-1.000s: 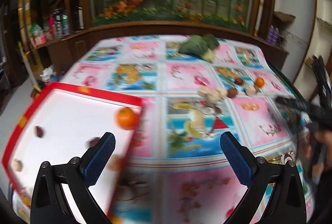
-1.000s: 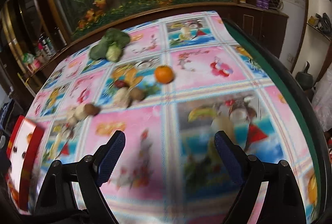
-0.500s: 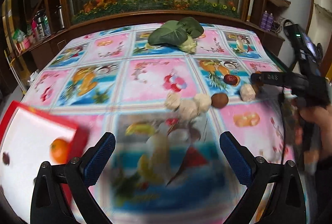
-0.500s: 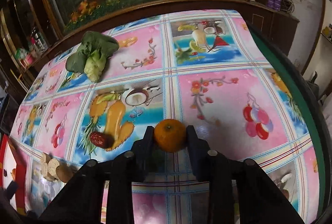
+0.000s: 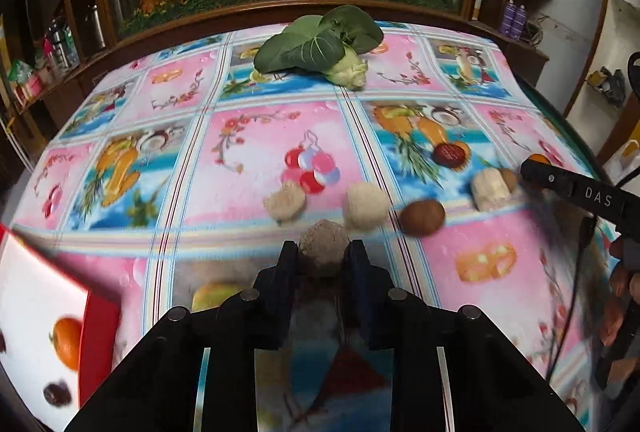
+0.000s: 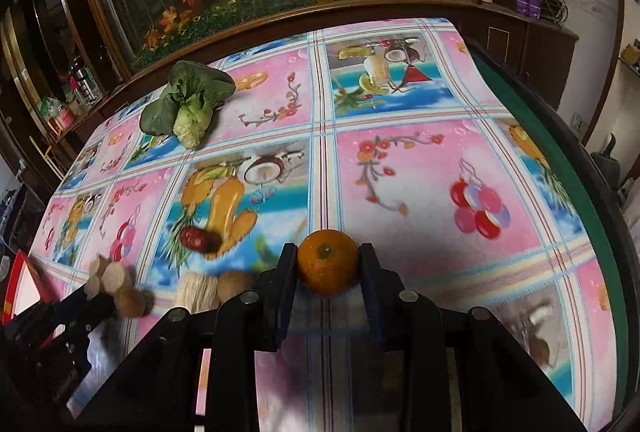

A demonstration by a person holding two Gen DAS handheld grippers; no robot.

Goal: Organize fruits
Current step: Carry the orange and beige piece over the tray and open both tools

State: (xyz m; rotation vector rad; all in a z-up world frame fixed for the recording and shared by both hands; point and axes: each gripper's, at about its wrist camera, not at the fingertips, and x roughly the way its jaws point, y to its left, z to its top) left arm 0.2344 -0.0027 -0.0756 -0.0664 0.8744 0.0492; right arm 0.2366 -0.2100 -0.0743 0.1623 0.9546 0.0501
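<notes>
Left fingers: just closed, pinching the rough grey-brown ball — light, crumbly-looking; hold its sides.
Right fingers: clamp the orange — firm, smooth.

A table is wearing a pink-and-blue fruit-print tablecloth. A leafy green vegetable is lying at its far side. Nearer than the vegetable, small pieces are sitting in a loose row — two pale lumps, a brown round fruit, a red date. A red-rimmed white tray is resting well left of the vegetable, nearer the camera.
</notes>
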